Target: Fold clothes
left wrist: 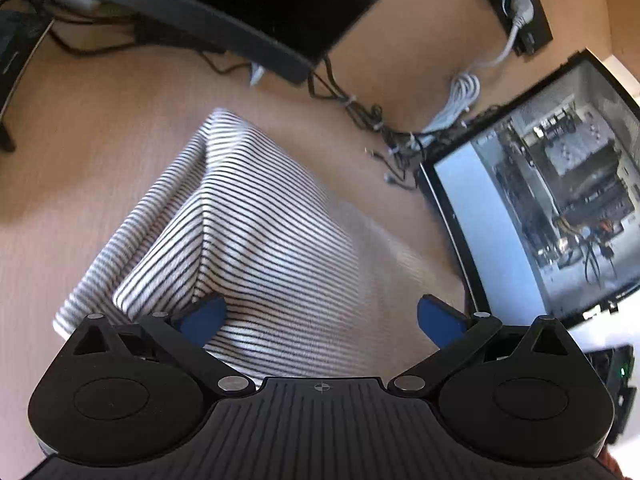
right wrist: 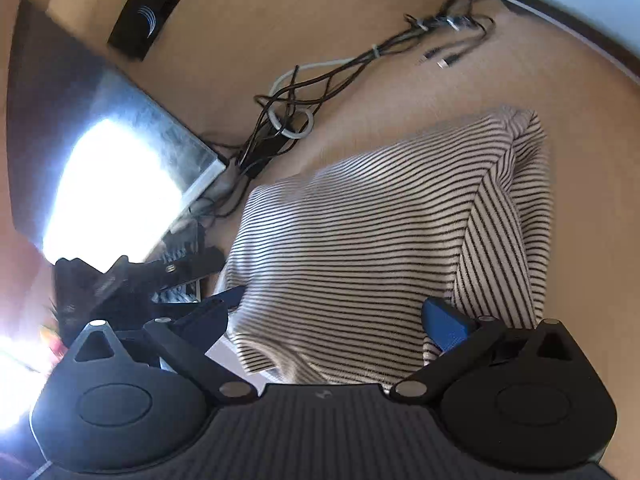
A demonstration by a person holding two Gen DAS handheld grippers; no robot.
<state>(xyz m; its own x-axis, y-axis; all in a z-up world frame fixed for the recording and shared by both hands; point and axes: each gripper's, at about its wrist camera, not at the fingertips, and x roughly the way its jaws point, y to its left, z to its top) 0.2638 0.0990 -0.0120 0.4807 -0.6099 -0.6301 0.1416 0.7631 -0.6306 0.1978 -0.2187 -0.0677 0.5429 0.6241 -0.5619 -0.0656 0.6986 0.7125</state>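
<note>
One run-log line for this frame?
stage: fold released | left gripper: open, empty | right gripper: open, empty | striped shirt: folded on desk

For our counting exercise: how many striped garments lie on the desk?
1: the black-and-white striped knit garment, folded, lies mid-desk before both claws; others may be hidden.

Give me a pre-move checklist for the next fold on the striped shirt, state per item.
1. Left gripper open, fingers clear of cloth: ok.
2. Right gripper open, nothing pinched: ok.
3. Striped shirt released and lying on the desk: ok.
4. Folded flap lies flat: not ok, a ridge stands up in it.
5. Cables clear of the shirt: ok, apart from its far edge.
6. Computer case clear of the shirt: cannot tell, close by it.
</note>
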